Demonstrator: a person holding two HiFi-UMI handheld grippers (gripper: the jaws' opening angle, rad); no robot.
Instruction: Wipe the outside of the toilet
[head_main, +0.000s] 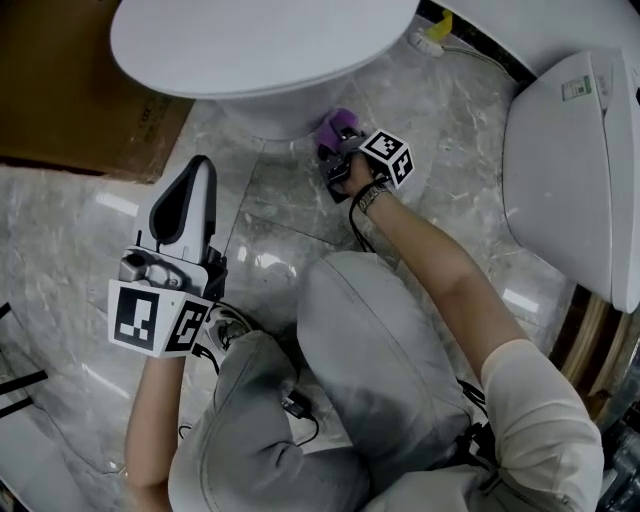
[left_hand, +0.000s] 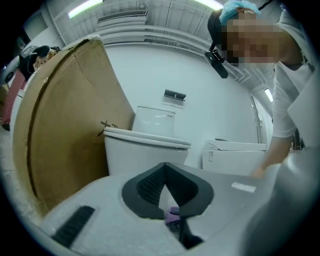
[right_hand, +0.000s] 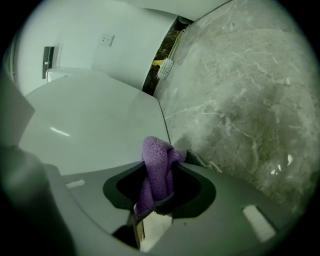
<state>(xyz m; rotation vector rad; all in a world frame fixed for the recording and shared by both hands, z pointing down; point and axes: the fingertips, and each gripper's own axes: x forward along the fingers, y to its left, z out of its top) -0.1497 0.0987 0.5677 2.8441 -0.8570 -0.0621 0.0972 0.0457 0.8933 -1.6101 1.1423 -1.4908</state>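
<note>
Simply glossy white toilet (head_main: 262, 48), purple cloth (head_main: 338, 127).

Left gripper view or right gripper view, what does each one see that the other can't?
Only the left gripper view shows the brown cardboard and the person's sleeve. Only the right gripper view shows the brush and the wall socket. Both show the white toilet and the purple cloth.

The left claw (left_hand: 165, 166), jaws together, faces a white toilet (left_hand: 137, 152) beside cardboard (left_hand: 65, 130).
</note>
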